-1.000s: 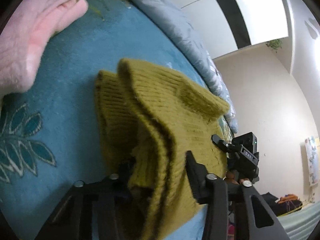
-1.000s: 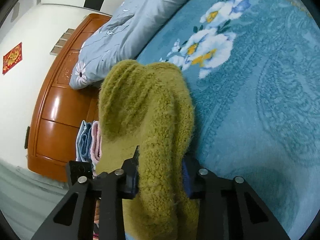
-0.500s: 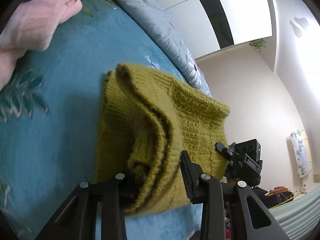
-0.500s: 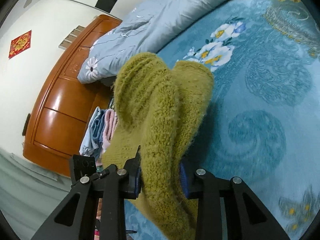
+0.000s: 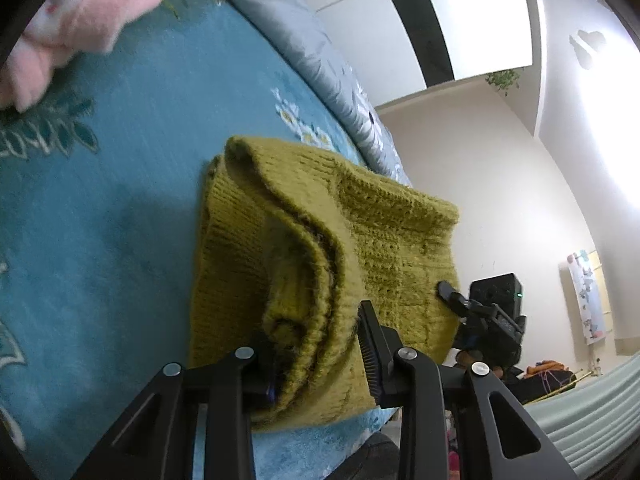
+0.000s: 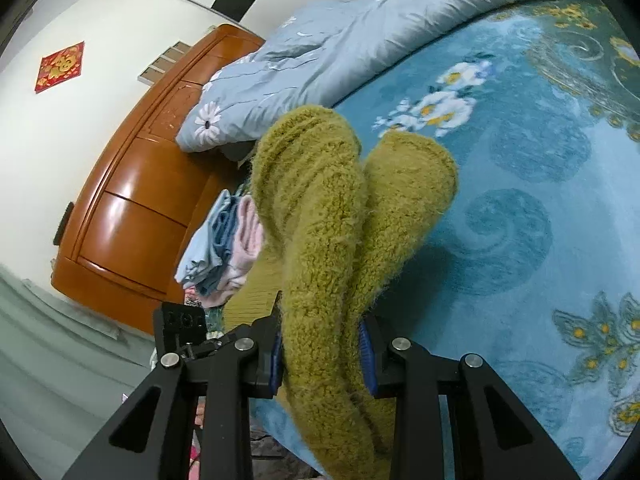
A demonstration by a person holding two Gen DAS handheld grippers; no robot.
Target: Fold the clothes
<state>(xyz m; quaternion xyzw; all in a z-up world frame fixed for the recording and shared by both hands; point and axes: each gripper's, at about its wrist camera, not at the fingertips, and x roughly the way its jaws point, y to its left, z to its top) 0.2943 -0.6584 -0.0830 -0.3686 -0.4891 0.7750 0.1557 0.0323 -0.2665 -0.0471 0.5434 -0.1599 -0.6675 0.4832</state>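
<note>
An olive-green knitted sweater, folded into thick layers, is held up over the blue flowered blanket. In the left wrist view my left gripper has its jaws closing on one bunched edge, and the pads press into the knit. The right wrist view shows the sweater draped in two humps, with my right gripper shut on its fluffy edge. Each gripper appears in the other's view: the right one past the sweater's far corner, the left one at lower left.
A pink garment lies on the blanket at upper left. A grey-blue flowered quilt is heaped along the bed's far side. Folded blue and pink clothes are stacked near the wooden headboard.
Both grippers have carried the sweater up and along the bed. The pink garment has slid toward the left view's corner, and more blanket shows under the right gripper.
</note>
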